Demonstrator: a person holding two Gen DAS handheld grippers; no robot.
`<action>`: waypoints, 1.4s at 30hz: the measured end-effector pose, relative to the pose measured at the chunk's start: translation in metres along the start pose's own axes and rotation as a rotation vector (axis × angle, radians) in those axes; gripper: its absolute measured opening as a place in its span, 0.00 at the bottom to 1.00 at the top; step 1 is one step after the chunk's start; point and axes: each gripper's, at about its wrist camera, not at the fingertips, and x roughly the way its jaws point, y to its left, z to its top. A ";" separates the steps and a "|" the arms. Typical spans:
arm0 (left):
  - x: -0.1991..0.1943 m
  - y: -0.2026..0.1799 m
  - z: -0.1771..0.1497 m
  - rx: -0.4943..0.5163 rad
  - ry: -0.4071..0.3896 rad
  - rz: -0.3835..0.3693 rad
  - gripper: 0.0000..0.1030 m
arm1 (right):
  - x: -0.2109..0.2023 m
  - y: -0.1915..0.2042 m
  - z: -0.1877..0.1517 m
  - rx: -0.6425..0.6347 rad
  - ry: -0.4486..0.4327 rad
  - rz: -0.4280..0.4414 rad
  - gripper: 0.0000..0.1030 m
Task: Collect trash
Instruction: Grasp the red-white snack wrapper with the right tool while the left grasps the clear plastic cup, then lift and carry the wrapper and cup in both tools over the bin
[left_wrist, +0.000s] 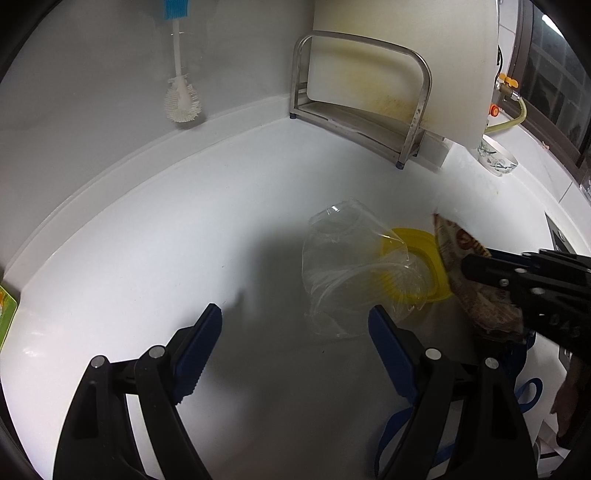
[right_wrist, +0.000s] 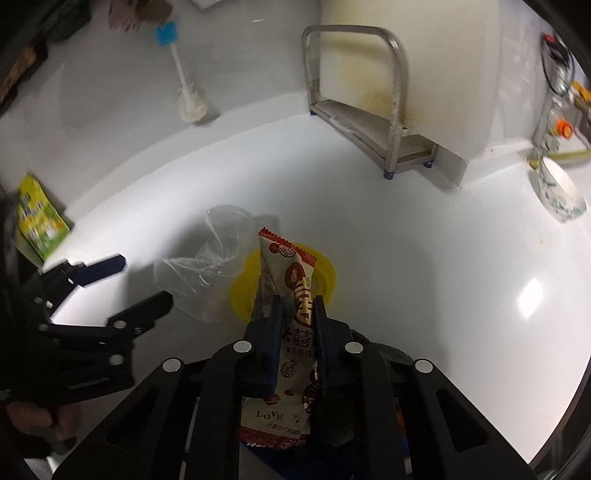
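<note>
right hand-held gripper pinches the red-and-white snack wrapper; left hand-held gripper, spread, likely next closes on the crumpled clear plastic cup on the white tabletop.

left wrist: low, forward | right wrist: same | shared: counter corner

Both views are dim and slightly soft, with strong fisheye bending and black vignetting at the corners. The white tabletop glares brightest along its left side and carries a small specular spot at the right in the right wrist view. A broad soft shadow falls beside the clear plastic cup. The left gripper looks motion-blurred.
</note>
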 end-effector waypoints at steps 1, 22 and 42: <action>0.001 0.000 0.001 0.000 -0.002 0.000 0.78 | -0.003 -0.003 0.000 0.021 -0.008 0.011 0.15; 0.027 -0.007 0.019 0.011 0.015 -0.007 0.39 | -0.013 -0.019 -0.021 0.111 0.008 0.035 0.15; 0.001 0.004 0.015 -0.019 -0.004 -0.008 0.06 | -0.043 0.000 -0.048 0.093 -0.050 -0.053 0.48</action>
